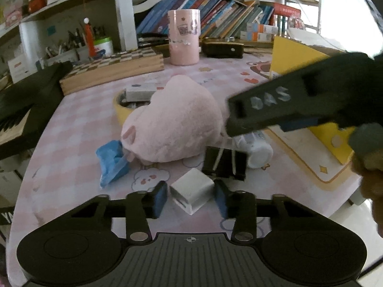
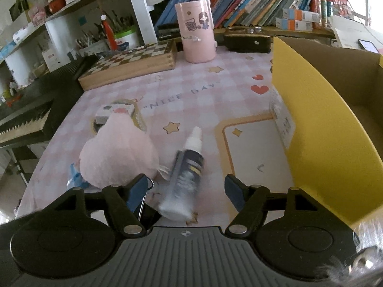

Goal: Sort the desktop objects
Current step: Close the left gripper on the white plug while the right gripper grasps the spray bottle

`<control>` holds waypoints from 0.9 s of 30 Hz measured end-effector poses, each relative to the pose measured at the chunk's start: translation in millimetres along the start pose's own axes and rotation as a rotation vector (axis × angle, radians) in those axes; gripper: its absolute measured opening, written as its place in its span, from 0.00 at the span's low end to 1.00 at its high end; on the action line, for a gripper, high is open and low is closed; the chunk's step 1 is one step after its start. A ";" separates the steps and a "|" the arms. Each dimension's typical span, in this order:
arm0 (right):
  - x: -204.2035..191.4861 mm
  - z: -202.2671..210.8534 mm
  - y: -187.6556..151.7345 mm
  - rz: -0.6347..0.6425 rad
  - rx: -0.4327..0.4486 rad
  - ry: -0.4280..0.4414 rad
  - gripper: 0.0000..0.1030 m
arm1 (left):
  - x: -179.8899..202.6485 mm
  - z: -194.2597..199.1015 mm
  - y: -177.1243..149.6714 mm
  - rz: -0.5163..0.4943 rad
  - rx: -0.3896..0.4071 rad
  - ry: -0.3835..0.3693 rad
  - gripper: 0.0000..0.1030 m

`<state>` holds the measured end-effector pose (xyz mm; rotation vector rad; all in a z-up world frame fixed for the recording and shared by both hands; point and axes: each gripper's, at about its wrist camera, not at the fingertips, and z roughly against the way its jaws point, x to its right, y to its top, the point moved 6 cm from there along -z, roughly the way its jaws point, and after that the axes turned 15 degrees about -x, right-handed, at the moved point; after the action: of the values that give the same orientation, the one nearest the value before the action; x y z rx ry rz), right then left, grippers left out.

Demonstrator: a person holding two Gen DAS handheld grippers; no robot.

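My left gripper (image 1: 190,197) is open, its blue pads on either side of a small white box (image 1: 192,189) on the pink mat. Behind it lie a black binder clip (image 1: 225,162), a pink plush toy (image 1: 172,122), a blue crumpled wrapper (image 1: 112,162) and a white-capped spray bottle (image 1: 257,149). My right gripper (image 2: 184,191) is open above the dark spray bottle (image 2: 185,174), which lies between its fingers; it also shows in the left wrist view (image 1: 275,107). The plush (image 2: 117,157) sits to its left.
A yellow cardboard box (image 2: 323,131) stands open at the right. A yellow bowl (image 1: 122,110) with an eraser sits behind the plush. A pink cup (image 2: 197,31), a wooden chessboard box (image 2: 129,64), a black case (image 2: 249,44) and bookshelves line the back. A keyboard (image 1: 19,117) is left.
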<state>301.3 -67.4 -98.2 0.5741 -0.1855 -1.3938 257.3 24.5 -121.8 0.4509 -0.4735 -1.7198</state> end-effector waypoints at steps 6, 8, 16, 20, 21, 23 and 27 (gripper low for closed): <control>1.6 -2.2 15.8 -0.043 0.020 0.003 0.65 | -10.6 2.3 -2.8 0.029 -0.003 0.024 0.35; 7.8 1.8 17.9 -0.076 0.035 -0.020 0.62 | -18.0 4.2 -5.0 0.049 -0.009 0.029 0.35; 11.2 -19.9 10.8 -0.010 -0.079 -0.052 0.44 | -23.5 12.6 -13.4 0.066 -0.012 0.022 0.35; -0.8 -28.3 5.6 0.108 -0.095 -0.105 0.34 | -20.9 15.1 -13.5 0.078 -0.010 0.018 0.35; -3.0 -29.8 4.1 0.134 -0.095 -0.122 0.34 | -20.7 16.2 -13.6 0.079 -0.005 0.021 0.35; -5.9 -30.5 0.6 0.195 -0.073 -0.142 0.31 | -21.1 18.3 -12.7 0.092 0.000 0.027 0.35; -3.4 -27.9 2.7 0.198 -0.065 -0.117 0.29 | -19.6 24.7 -11.6 0.105 0.014 0.036 0.35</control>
<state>315.5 -56.4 -119.8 0.4087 -0.2828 -1.2370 238.2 47.5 -106.5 0.4587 -0.4756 -1.6056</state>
